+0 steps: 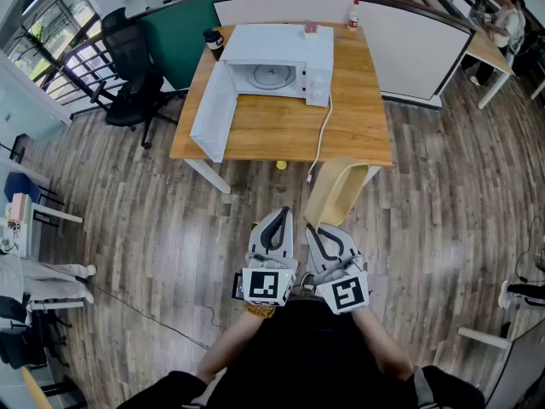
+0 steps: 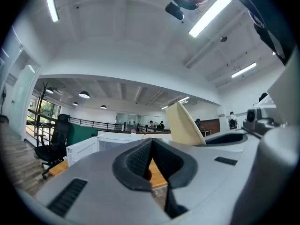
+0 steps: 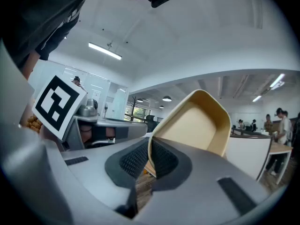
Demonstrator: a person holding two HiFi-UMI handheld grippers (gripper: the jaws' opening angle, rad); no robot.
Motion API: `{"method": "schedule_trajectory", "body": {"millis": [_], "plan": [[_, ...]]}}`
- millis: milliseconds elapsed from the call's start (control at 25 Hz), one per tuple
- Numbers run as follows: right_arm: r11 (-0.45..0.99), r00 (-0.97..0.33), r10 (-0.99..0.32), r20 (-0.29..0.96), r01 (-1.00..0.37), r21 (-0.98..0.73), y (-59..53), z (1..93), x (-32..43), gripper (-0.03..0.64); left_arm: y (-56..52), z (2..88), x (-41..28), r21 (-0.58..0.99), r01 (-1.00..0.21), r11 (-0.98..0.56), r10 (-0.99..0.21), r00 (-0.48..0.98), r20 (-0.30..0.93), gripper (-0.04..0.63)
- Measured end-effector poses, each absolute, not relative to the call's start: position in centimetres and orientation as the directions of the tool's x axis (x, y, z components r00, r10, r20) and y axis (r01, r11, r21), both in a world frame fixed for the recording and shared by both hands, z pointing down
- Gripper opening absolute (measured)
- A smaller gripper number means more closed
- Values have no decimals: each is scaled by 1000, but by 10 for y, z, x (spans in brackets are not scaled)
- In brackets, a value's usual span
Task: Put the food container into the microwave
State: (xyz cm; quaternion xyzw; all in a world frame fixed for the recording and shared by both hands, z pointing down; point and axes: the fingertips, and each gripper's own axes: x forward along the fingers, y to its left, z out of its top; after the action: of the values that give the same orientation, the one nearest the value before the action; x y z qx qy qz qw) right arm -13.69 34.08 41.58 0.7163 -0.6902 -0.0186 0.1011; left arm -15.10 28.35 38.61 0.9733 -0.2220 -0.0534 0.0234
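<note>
A beige food container (image 1: 337, 192) is held by its rim in my right gripper (image 1: 320, 231), which is shut on it; its hollow inside (image 3: 201, 125) fills the right gripper view. The container (image 2: 183, 124) also shows past my left gripper (image 2: 151, 159), whose jaws are shut with nothing between them. My left gripper (image 1: 274, 226) hangs beside the right one, above the wooden floor in front of the table. The white microwave (image 1: 277, 62) stands at the back of the wooden table (image 1: 264, 130) with its door (image 1: 213, 113) swung open to the left and its turntable visible.
A white cable (image 1: 321, 135) runs from the microwave over the table's front edge. A dark cup (image 1: 214, 41) and a bottle (image 1: 353, 13) stand at the table's back. Black office chairs (image 1: 132, 66) sit to the left. A small yellow object (image 1: 281, 165) lies on the floor.
</note>
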Motion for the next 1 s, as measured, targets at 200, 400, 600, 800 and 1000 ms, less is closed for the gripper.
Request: {"method": "schedule_trajectory", "body": {"millis": [200,400,600,800,1000], "plan": [[-33,46,-995,83,-988,148,335,416,-132,20,275,379,-154,57,-439,-897,-442,889,-117,20],[-5,16,-997,77,-989,146,330,412,-136,23,275,387,-160,59,-447,-893,-451,889,-82,20],[17,-10,-998,57,-992,121,328,411,-140,24,277,385,-162,65,-444,-894,-448,889,-94,20],[18,-13,-999,44,-992,121,332,409,-139,25,287,382,-159,62,-425,-903,-430,897,-106,20],[28,-19,-998,65,-991,128,338,413,-138,25,299,381,-157,74,-408,-910,-414,905,-98,20]]}}
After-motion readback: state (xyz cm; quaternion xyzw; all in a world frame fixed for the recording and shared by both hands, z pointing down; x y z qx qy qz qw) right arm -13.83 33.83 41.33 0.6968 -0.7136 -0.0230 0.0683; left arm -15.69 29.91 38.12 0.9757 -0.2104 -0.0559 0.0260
